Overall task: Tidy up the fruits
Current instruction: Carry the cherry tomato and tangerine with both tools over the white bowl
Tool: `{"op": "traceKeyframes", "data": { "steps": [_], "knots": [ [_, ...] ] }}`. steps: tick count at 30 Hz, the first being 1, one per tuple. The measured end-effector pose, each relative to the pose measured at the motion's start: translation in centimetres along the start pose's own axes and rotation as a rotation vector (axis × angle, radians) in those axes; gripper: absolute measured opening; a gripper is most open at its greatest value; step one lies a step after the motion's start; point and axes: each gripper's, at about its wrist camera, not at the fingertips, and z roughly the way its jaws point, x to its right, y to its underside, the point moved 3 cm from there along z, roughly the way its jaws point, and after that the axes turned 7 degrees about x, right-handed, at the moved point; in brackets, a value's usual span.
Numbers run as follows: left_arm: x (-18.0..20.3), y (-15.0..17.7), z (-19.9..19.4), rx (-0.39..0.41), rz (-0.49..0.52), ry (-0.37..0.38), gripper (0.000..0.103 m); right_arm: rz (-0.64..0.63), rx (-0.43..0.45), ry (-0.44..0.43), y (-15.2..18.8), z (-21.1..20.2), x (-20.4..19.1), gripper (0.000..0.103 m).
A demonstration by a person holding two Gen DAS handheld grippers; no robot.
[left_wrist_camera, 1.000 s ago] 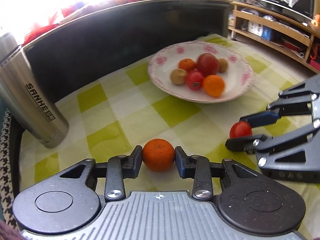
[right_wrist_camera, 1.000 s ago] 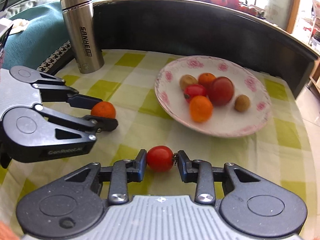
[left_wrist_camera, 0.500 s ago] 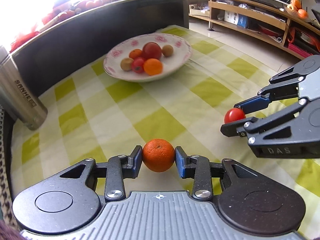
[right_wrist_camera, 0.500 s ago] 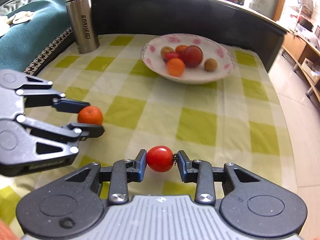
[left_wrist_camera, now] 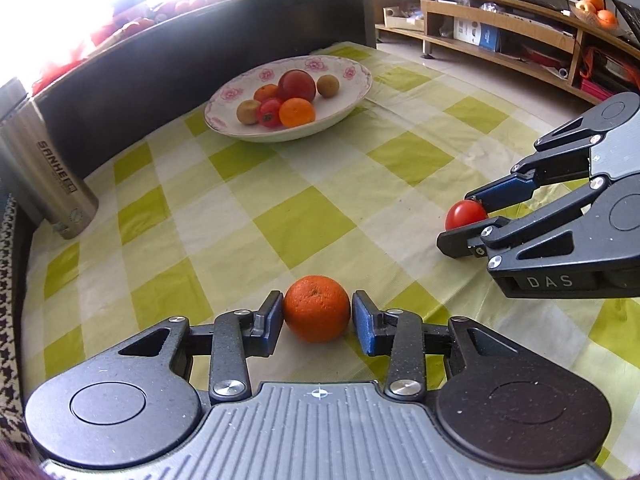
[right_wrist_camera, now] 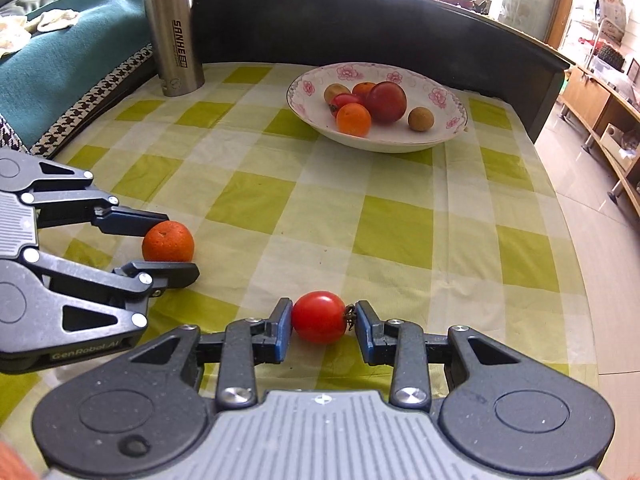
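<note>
While both claws are loaded, I'm reading this as mid-carry toward the bowl (right_wrist_camera: 448,136), which sits well ahead of both. Left claw (left_wrist_camera: 317,317) is clamped on an orange (left_wrist_camera: 316,308); right claw (right_wrist_camera: 323,320) is clamped on a tomato (right_wrist_camera: 319,316), stem end against the right-side pad. Both fruits are low over the checked tablecloth (right_wrist_camera: 396,232); can't tell if they touch it.

Doing it well, my call: lift each enough to clear the bowl rim, go one claw at a time so the two don't collide, aim for the free patch beside the fruit pile, lower before letting go so nothing rolls out. Keep the squeeze on the tomato light.

Readable text: "SANHE" on the steel flask (right_wrist_camera: 174,32) far ahead-left, "GenRobot.AI" on the left claw body, "DAS" on the right one.
</note>
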Motion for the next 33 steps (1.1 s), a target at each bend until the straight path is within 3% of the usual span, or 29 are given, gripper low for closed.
{"op": "traceKeyframes", "data": {
  "steps": [15,22,33],
  "knots": [
    [1.4,-1.0,-1.3,0.002,0.015,-0.077,0.043,-0.04,-0.041,0.025,-0.7,-0.2,-1.1,0.038],
    [1.3,-2.4,-3.6,0.025,0.02,-0.137,0.043,-0.044,0.001,0.031,-1.6,-2.7,-1.5,0.038],
    [1.1,-4.6,-3.9,0.064,0.034,-0.143,0.043,0.01,0.052,0.02,-3.5,-3.9,-0.9,0.038]
  ]
}}
